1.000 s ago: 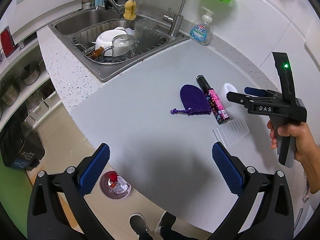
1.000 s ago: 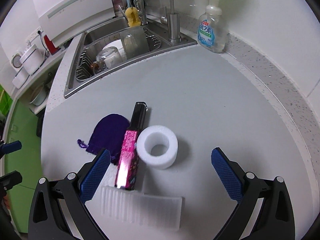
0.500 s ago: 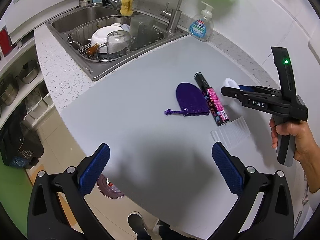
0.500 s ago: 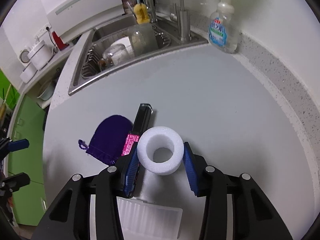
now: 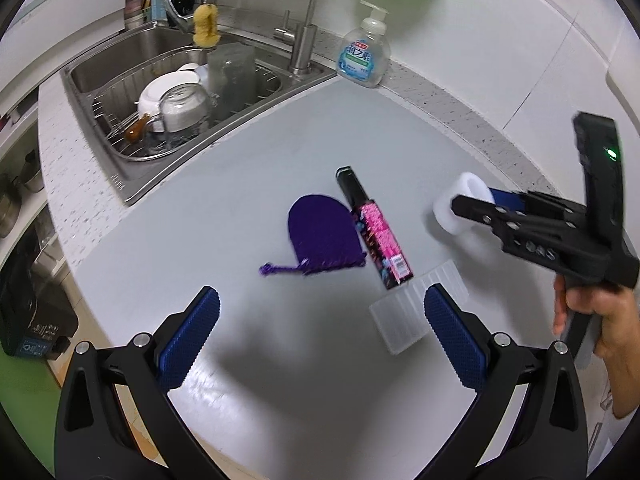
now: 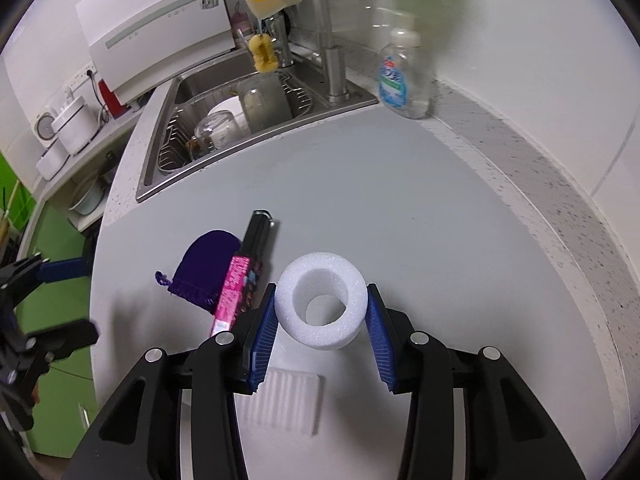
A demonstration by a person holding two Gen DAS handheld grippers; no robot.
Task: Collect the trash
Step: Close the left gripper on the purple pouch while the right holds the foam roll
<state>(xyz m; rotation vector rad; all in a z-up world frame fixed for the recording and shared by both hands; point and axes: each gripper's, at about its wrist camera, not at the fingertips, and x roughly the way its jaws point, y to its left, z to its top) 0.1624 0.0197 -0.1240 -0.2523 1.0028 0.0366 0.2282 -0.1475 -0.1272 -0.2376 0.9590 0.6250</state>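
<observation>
Four trash pieces: we clench the right tool (image 6: 321, 314) on the foam ring (image 6: 322, 305), just above the desk (image 6: 400, 216). Pouch (image 5: 322, 236), pink tube (image 5: 376, 230) and ridged tray (image 5: 416, 312) lie ahead of our released left tool (image 5: 320, 334), tube's long axis running near-far.

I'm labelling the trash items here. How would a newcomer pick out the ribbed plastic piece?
Start at the sink, then cross the grey counter to the small cluster of items. The ribbed piece lies nearest the counter's front edge, by the pink-and-black tube's end. Alone there, it is clear, flat and rectangular.
</observation>
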